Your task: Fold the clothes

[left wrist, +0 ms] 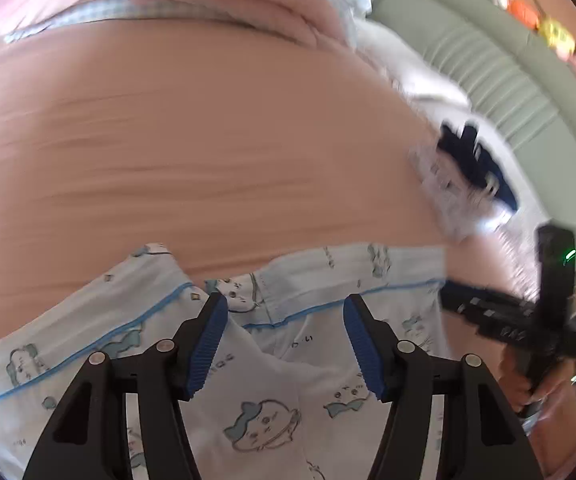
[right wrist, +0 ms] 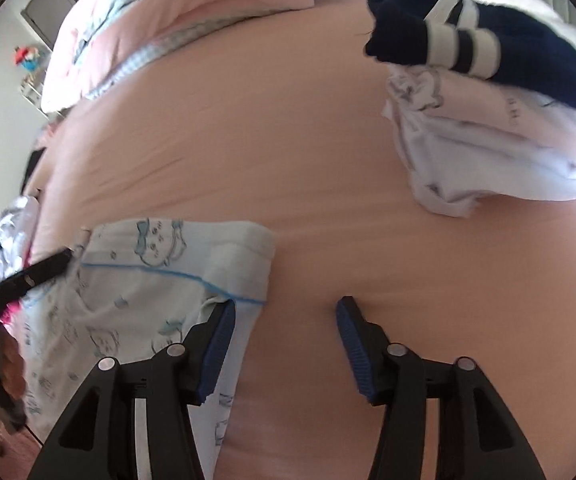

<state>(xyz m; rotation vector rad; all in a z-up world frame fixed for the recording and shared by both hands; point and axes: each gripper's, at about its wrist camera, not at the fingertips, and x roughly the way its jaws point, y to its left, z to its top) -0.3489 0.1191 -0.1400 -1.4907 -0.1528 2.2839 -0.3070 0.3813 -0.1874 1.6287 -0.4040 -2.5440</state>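
Your left gripper (left wrist: 284,320): let go, wide over the cartoon pajamas (left wrist: 264,392).
Your right gripper (right wrist: 286,322): let go, at the pajama edge on the pink sheet (right wrist: 216,140).

Soft daylight, motion blur, fisheye bending, dark corners

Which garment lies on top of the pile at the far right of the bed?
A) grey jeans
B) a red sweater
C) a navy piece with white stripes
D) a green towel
C: in the right wrist view the navy piece with white stripes rests on top of a white printed garment, on the pink sheet.
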